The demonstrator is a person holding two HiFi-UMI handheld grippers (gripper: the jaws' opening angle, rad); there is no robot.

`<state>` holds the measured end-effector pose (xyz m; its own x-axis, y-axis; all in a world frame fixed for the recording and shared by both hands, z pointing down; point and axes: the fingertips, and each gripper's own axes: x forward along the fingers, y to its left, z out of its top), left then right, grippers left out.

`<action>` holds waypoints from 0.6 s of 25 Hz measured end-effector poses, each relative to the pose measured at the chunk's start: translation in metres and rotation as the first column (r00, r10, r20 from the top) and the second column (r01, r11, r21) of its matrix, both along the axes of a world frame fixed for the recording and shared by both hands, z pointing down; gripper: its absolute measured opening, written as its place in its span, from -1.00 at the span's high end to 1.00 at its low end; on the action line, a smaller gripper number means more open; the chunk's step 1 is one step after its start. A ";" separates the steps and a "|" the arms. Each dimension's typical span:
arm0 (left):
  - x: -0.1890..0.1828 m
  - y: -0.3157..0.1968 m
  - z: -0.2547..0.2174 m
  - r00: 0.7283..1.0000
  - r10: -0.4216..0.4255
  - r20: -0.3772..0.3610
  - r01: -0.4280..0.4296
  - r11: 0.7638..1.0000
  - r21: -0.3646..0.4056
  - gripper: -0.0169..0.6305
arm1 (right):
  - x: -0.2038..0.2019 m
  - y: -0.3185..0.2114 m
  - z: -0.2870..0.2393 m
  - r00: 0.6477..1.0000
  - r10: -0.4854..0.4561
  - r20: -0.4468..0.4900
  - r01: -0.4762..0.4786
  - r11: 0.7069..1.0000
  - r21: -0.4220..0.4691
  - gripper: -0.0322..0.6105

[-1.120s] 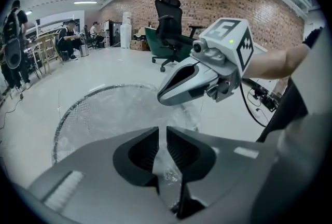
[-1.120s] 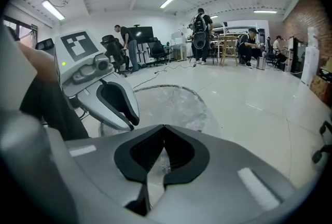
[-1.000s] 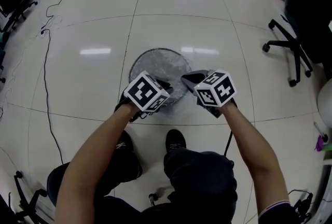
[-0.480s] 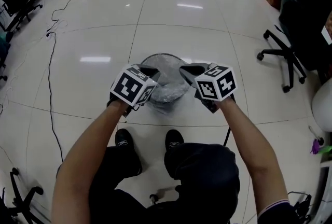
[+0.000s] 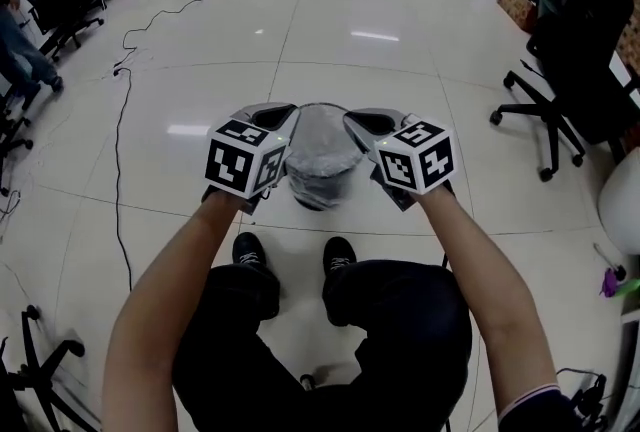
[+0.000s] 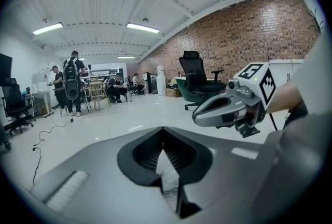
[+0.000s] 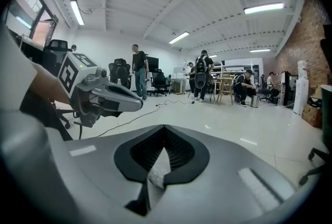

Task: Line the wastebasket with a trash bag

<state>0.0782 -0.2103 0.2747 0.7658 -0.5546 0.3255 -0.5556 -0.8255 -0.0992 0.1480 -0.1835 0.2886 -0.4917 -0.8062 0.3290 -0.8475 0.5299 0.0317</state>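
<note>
Head view: we hold the left gripper (image 5: pixel 288 110) and the right gripper (image 5: pixel 352 120) up side by side. The trash bag (image 5: pixel 320 160) hangs between them, its grey crinkled body drooping below the jaws. We cannot make out the wastebasket beneath it.
Left gripper view: the jaws have just been closing and pinch a thin strip of bag film. The other gripper sits just to their right.
Right gripper view: these jaws are also clamped together on a fold of film, with the other gripper off to their left.
Risk 1: each grip seems to catch only a thin edge, so we judge the film could slip out or tear if we pull the 2 grippers apart sharply.
Risk 2: the mouth looks narrow between the jaws, so it may miss the rim when lowered.
Only the head view: the whole bag and how it hangs.
Only the gripper views: the film caught in each pair of jaws, the brick wall (image 6: pixel 249 36) beyond the left gripper, and people (image 7: pixel 137 72) beyond the right.
</note>
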 end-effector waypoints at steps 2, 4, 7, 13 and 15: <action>-0.002 0.014 -0.007 1.000 -0.004 -0.022 0.004 1.000 0.004 0.91 | -0.004 0.010 -0.010 1.000 0.007 0.009 -0.007 1.000 0.019 0.89; 0.001 0.025 -0.016 0.999 -0.005 -0.054 0.005 1.000 0.006 0.91 | -0.005 0.016 -0.025 0.998 0.031 0.057 -0.033 0.999 0.039 0.89; 0.007 0.042 -0.021 0.995 0.000 -0.104 0.000 1.000 -0.002 0.91 | -0.010 0.025 -0.036 0.989 0.070 0.131 -0.079 0.995 0.066 0.89; 0.018 0.061 -0.016 0.989 0.005 -0.147 -0.006 1.000 -0.004 0.91 | -0.017 0.046 -0.019 0.996 0.053 0.073 -0.060 0.994 0.091 0.89; 0.018 0.064 -0.016 0.989 0.004 -0.147 -0.003 1.000 0.006 0.91 | -0.015 0.047 -0.022 0.993 0.057 0.104 -0.067 0.993 0.099 0.89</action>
